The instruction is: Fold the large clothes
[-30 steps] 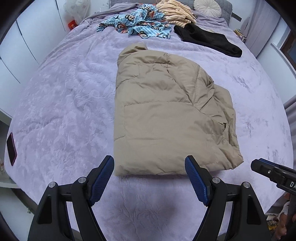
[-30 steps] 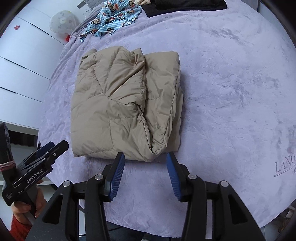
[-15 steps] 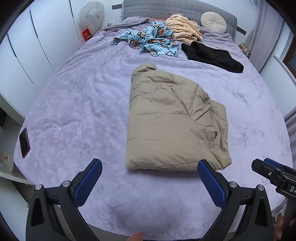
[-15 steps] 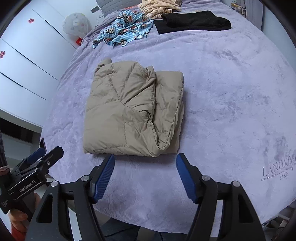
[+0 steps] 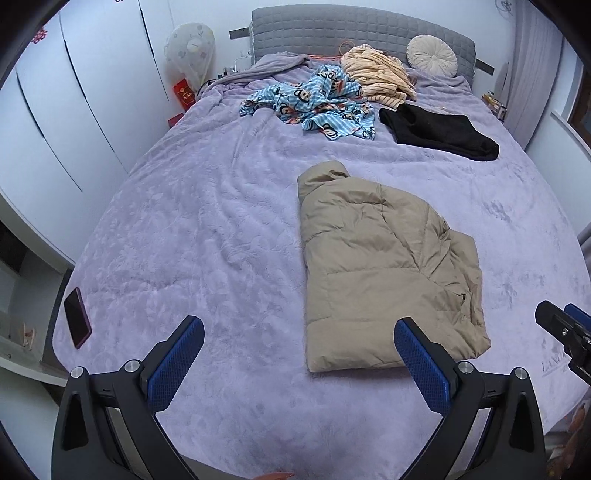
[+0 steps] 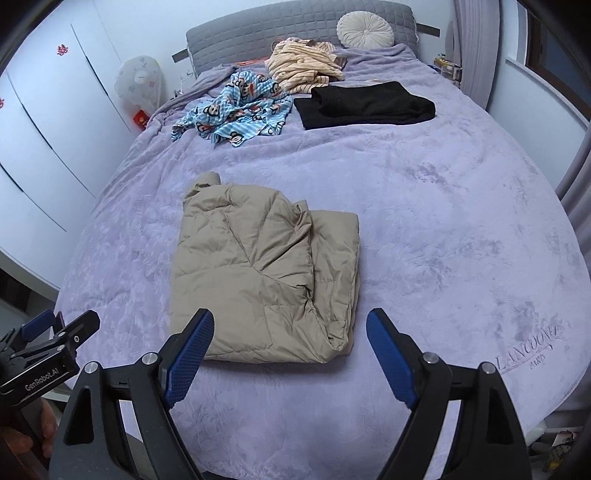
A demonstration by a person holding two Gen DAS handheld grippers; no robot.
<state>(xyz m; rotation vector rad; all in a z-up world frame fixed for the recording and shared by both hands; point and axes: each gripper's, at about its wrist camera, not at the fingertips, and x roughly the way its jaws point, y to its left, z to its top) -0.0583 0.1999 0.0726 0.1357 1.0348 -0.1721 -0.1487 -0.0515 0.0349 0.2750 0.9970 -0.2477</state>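
A tan puffer jacket lies folded into a thick rectangle on the purple bedspread, collar end away from me. My left gripper hovers above the jacket's near edge, wide open, with nothing between its blue pads. My right gripper hangs over the jacket's near right corner; its jaws are opening and hold nothing. Each gripper shows at the edge of the other's view: the right gripper, the left gripper.
Near the headboard lie a blue monkey-print garment, a beige striped garment, a folded black garment and a round cushion. A phone sits at the bed's left edge. White wardrobes stand to the left.
Both grippers have risen and pulled back from the jacket's near edge, and their jaws have spread wider. The jacket lies as before.
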